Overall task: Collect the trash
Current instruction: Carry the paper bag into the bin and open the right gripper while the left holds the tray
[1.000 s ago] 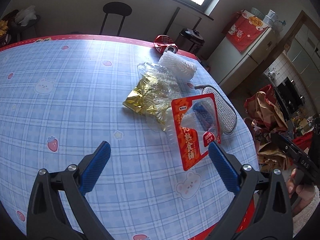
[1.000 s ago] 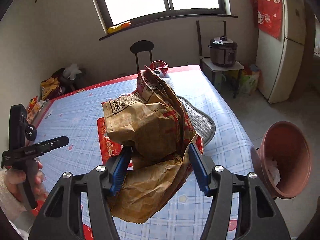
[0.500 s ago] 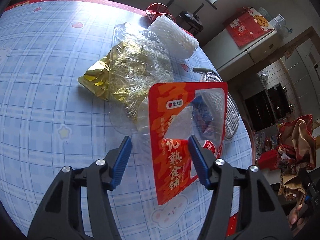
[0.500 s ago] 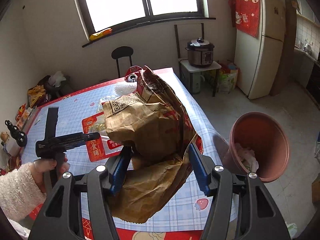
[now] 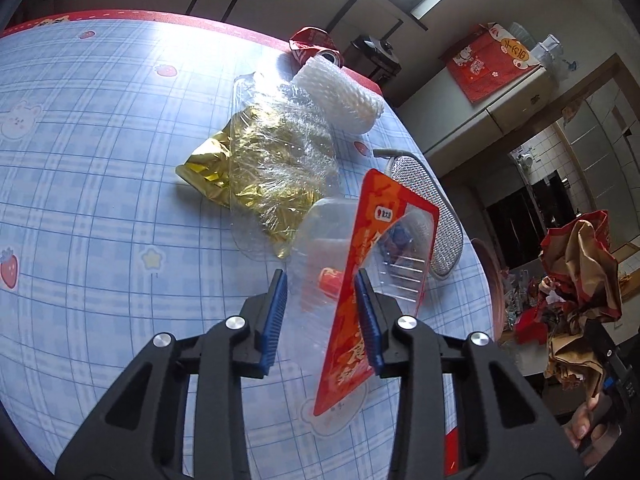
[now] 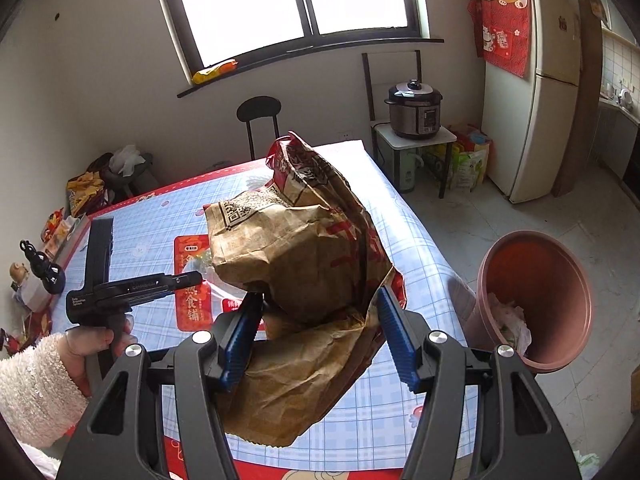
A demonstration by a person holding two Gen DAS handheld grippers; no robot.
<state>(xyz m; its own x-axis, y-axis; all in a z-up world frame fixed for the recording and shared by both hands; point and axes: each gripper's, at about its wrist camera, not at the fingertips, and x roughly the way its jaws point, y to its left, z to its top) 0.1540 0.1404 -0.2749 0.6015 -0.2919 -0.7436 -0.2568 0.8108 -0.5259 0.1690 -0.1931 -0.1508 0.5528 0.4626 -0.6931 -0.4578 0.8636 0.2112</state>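
A: Left view: what's new?
B: The left tool point(image 5: 320, 312) has closed on the red pack point(image 5: 362, 300), tipping it up off the tabletop point(image 5: 100, 160) at lower centre, so it's ready to lift.
A: Right view?
B: The right tool point(image 6: 316, 332) still grips the paper bag point(image 6: 304, 264), mid-frame; the bin point(image 6: 560, 280) now sits nearer, right.

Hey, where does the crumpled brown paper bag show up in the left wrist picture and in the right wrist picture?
Left wrist: the brown paper bag is at the far right edge, beyond the table, held up off it.
Right wrist: the same bag fills the centre, clamped in the right gripper.
Shared landmark: the red food package held by the left gripper; in the right wrist view it lies left of the bag.
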